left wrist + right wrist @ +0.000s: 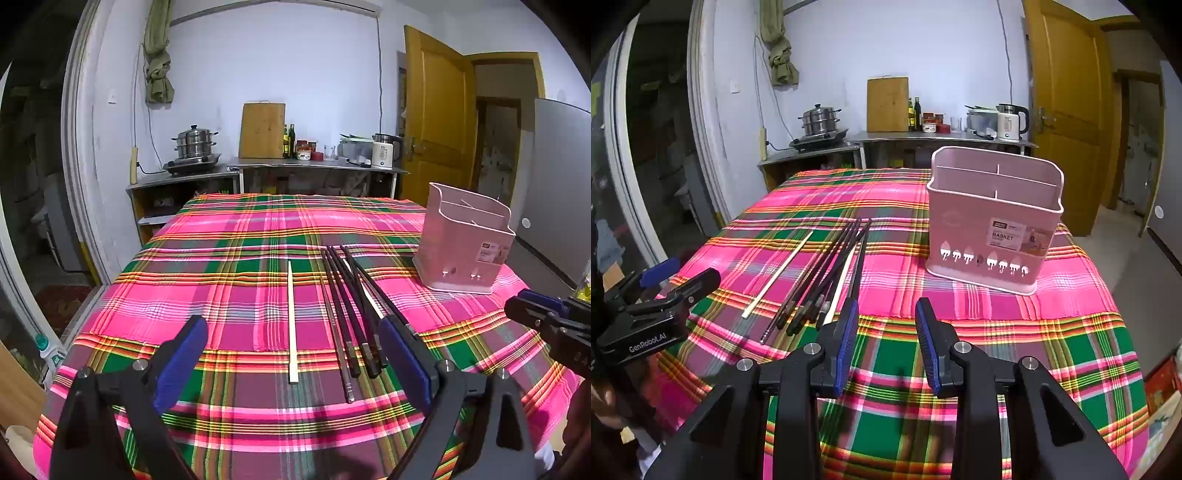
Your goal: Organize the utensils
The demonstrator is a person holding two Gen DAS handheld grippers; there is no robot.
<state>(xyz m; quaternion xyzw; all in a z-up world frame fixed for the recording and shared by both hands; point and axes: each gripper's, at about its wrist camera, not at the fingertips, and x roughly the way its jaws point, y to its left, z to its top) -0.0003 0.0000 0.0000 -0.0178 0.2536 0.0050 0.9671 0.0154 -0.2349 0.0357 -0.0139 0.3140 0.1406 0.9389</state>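
Several black chopsticks [347, 310] lie bunched on the plaid tablecloth, with a pale chopstick partly under them and a single pale chopstick [291, 321] to their left. They also show in the right wrist view as the black bunch [820, 273] and the lone pale one [779, 273]. A pink divided utensil basket [465, 243] [991, 221] stands upright to the right, empty as far as I see. My left gripper [295, 332] is open wide and empty, above the chopsticks' near ends. My right gripper [886, 314] is open and empty, in front of the basket.
The table [236, 229] is covered by a pink, green and yellow plaid cloth. Beyond it a steel counter [317, 170] holds a steamer pot, cutting board, bottles and a kettle. A yellow door [436, 125] is at the right. The table's edges drop off left and right.
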